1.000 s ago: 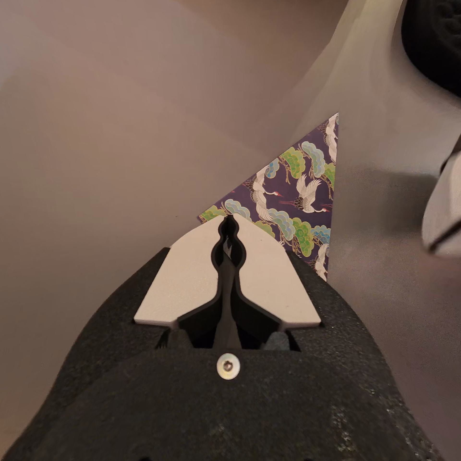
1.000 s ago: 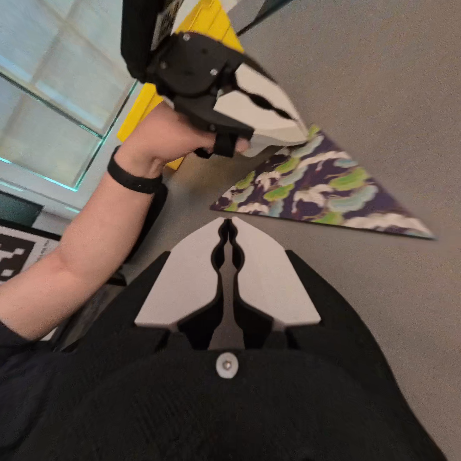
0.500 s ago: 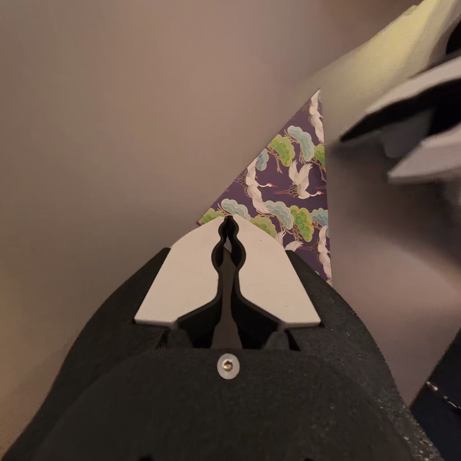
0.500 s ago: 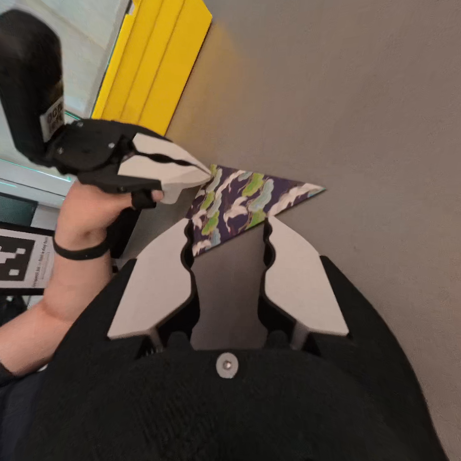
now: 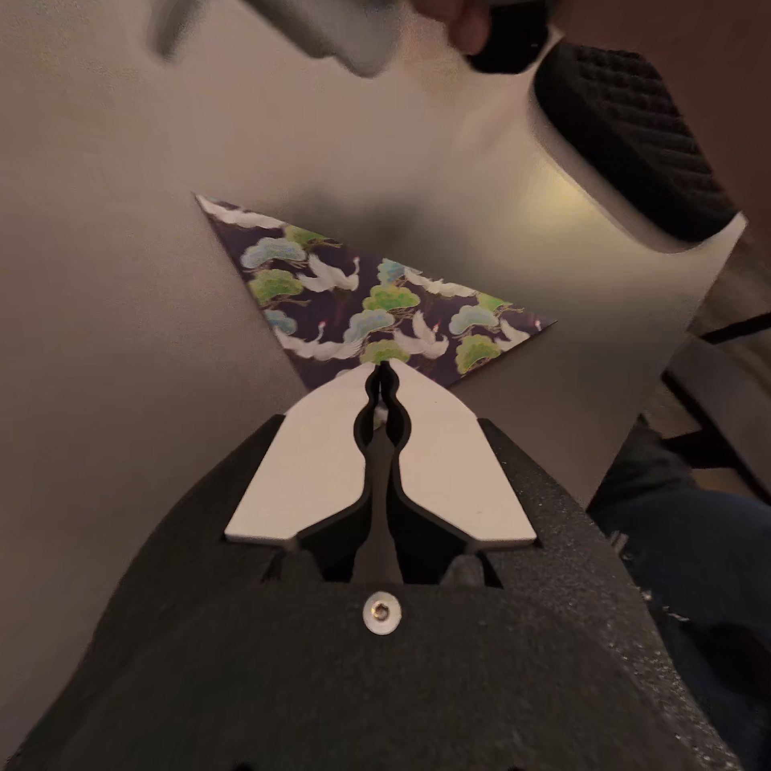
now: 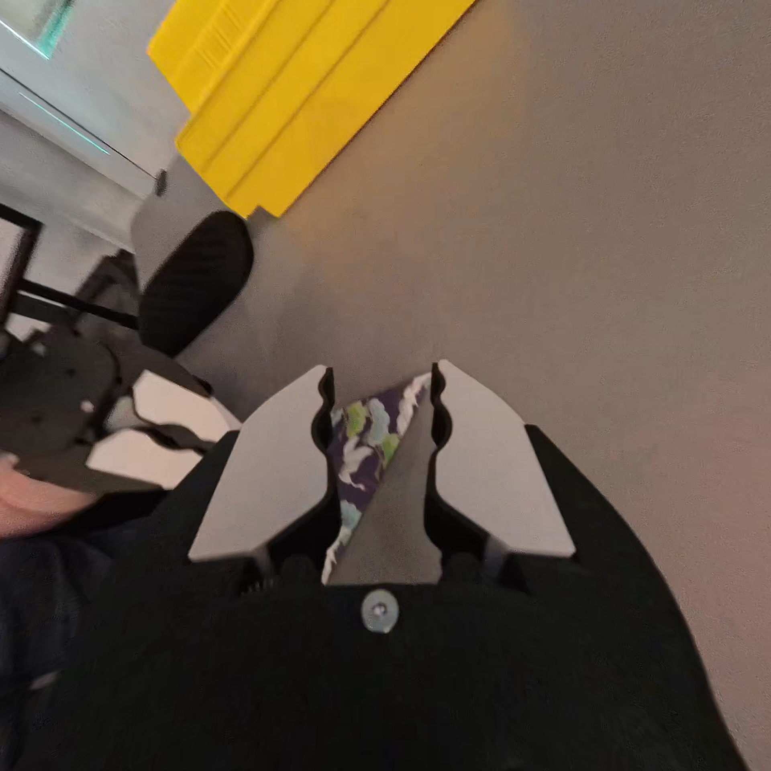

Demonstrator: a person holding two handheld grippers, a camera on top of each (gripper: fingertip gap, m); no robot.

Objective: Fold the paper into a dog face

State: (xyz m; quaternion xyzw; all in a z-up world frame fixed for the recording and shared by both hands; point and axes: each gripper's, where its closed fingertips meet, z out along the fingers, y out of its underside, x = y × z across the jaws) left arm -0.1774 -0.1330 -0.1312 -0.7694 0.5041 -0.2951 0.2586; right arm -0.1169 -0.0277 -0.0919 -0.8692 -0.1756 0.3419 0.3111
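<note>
The paper (image 5: pixel 375 308) is a folded triangle with white cranes and green and blue trees on dark purple. It lies flat on the grey table (image 5: pixel 125 250). My left gripper (image 5: pixel 383 365) is shut, its tips resting over the triangle's near corner. My right gripper (image 6: pixel 381 373) is open and straddles a long point of the paper (image 6: pixel 367 438), which shows between its fingers. The left gripper also shows in the right wrist view (image 6: pixel 200 438), at the left. The right gripper is a blur at the top of the left wrist view (image 5: pixel 267 37).
A yellow ribbed board (image 6: pixel 313 96) lies on the table (image 6: pixel 542 250) at the far side. A black mesh chair (image 6: pixel 196 283) stands past the table edge and also shows in the left wrist view (image 5: pixel 626 137). Spacing between my two grippers at the tips: around 12 centimeters.
My right gripper opened and moved in over a point of the paper, which now lies between its fingers. My left gripper stayed shut at the paper's corner while swinging round it.
</note>
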